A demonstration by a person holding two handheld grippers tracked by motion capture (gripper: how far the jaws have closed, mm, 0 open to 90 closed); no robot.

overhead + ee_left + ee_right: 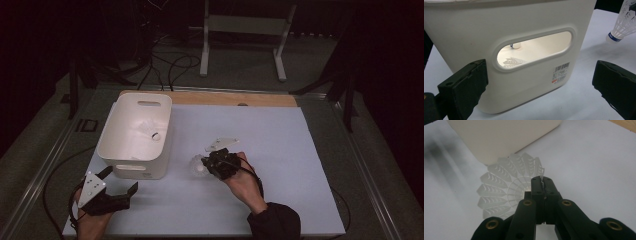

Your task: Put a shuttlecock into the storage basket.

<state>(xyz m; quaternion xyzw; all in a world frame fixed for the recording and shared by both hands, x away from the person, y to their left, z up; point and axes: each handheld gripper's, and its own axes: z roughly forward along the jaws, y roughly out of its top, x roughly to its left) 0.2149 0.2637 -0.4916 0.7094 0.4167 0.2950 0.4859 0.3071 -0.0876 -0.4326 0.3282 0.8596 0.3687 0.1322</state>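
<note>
High view is looking forward and down from above the near edge of the surface (280,165), taking it all in from afar. Left gripper view is sitting low and close, facing the white bin (524,30) side wall. Right gripper view is looking steeply down, very near the shuttlecock (504,185). Bin and shuttlecock are showing in all three views.

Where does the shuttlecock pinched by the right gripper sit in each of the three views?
High view: the shuttlecock is at centre, right of the white bin, at the right gripper.
Left gripper view: top right corner, cork end pointing down-left.
Right gripper view: centre-left, skirt edge pinched in the shut jaws.
Shared landmark: the white bin, beside the shuttlecock in every view.
</note>
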